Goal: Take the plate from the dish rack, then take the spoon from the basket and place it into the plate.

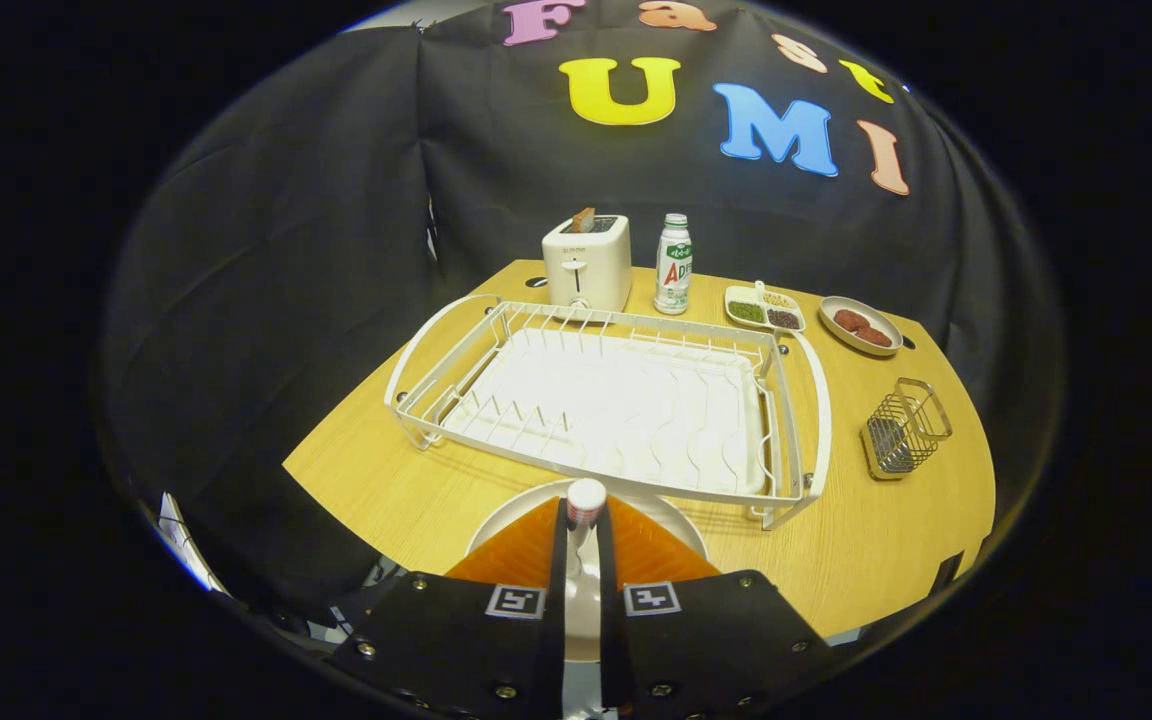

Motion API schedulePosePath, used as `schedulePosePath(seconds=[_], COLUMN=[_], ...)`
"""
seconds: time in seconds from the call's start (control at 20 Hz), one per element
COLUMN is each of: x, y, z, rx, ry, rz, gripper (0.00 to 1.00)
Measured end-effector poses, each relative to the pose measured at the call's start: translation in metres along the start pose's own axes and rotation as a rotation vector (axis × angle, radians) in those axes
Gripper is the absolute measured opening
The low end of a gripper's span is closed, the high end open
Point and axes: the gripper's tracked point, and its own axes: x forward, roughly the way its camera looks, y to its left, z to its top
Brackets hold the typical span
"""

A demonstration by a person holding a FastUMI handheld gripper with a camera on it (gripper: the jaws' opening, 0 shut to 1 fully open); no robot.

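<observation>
A: Item one, plate (pixel 506 515). Location?

B: White, round, lying flat on the wooden surface (pixel 406 490), just in front of the dish rack (pixel 616 400) and under the fingers (pixel 536 560). The rack stands bare of dishes, so the first step reads as done

A: Item two, spoon (pixel 585 530). Location?

B: Between the two fingers, which are drawn narrow and press on its handle from both sides. A white handle with a rounded end that sticks up past the fingertips, a band of dark marks just below that end. The bowl end is hidden behind the fingers; I cannot tell its shape

A: Basket (pixel 901 430)?

B: Small wire basket, well off beside the rack's far end, nothing visible inside. So the spoon counts as taken

A: Status of the gripper (pixel 584 545)?

B: Held over the plate, spoon in its grip. Whether the spoon touches the plate I cannot tell

A: Outstanding?

B: By my judgement only the last step: lower the spoon into the plate and let go

A: Other stock on the surface?

B: Toaster (pixel 586 262) and bottle (pixel 674 265) beyond the rack, a divided dish (pixel 764 310) and an oval dish (pixel 861 325) near the back, all apart from the task's things
</observation>
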Motion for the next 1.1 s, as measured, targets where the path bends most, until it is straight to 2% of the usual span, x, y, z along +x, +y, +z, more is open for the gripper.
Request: schedulePosePath(seconds=[0.7,1.1], x=[-0.008,-0.012], y=[-0.027,-0.033], z=[0.019,0.029], rx=[0.056,0.038], ry=[-0.042,-0.067], rz=[-0.054,-0.080], gripper=[0.19,0.19])
